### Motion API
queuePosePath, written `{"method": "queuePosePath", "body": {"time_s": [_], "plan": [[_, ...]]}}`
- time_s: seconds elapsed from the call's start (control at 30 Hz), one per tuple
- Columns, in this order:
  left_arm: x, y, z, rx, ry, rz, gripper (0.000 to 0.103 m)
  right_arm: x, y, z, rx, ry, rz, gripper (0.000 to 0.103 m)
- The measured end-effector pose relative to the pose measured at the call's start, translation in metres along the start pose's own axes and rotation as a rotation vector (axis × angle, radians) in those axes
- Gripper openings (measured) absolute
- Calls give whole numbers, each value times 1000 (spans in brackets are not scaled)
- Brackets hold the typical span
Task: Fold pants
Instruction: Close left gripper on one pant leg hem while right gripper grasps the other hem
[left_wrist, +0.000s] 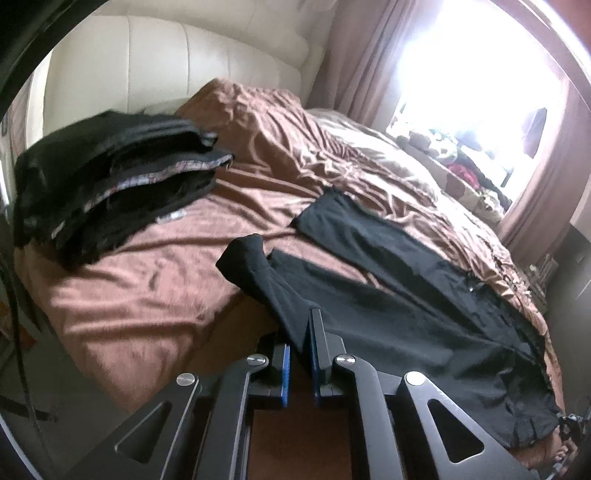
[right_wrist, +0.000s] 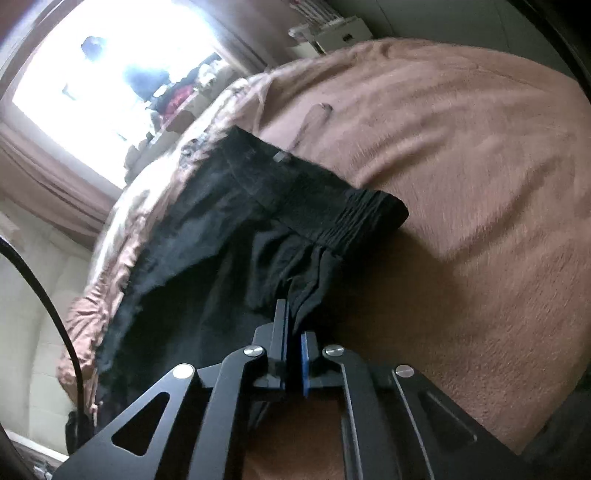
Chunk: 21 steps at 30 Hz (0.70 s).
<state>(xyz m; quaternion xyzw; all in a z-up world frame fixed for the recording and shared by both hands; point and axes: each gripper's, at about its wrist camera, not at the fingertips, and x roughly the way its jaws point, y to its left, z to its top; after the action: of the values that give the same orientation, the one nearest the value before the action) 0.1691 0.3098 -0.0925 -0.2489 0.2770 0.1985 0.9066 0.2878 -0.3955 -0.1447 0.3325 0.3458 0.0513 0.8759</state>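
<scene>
Black pants (left_wrist: 388, 266) lie spread across the brown bedspread (left_wrist: 155, 295) near the bed's front edge, legs running toward the headboard (left_wrist: 177, 62), one leg end curled up off the cover. Left gripper (left_wrist: 301, 332) is clamped narrow on the near leg's edge, cloth pinched btw. its blue pads. In the right wrist view the right gripper (right_wrist: 293, 325) is closed on a gathered bunch of the pants' fabric just below the elastic waistband (right_wrist: 354, 218), which stands lifted above the bedspread. A stack of folded dark clothes (left_wrist: 110, 181) sits on the bed's far left, well apart from the pants. Pink curtains (left_wrist: 354, 55) frame a bright window (left_wrist: 480, 74) w/ clutter on the sill; detail there is washed out.
</scene>
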Motion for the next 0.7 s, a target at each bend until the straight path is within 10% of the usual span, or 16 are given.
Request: {"method": "queuePosePath", "body": {"time_s": [0.7], "plan": [[-1,-50,97,112,-108,-29,5,-33,36,27,-87,-128,95,1]]}}
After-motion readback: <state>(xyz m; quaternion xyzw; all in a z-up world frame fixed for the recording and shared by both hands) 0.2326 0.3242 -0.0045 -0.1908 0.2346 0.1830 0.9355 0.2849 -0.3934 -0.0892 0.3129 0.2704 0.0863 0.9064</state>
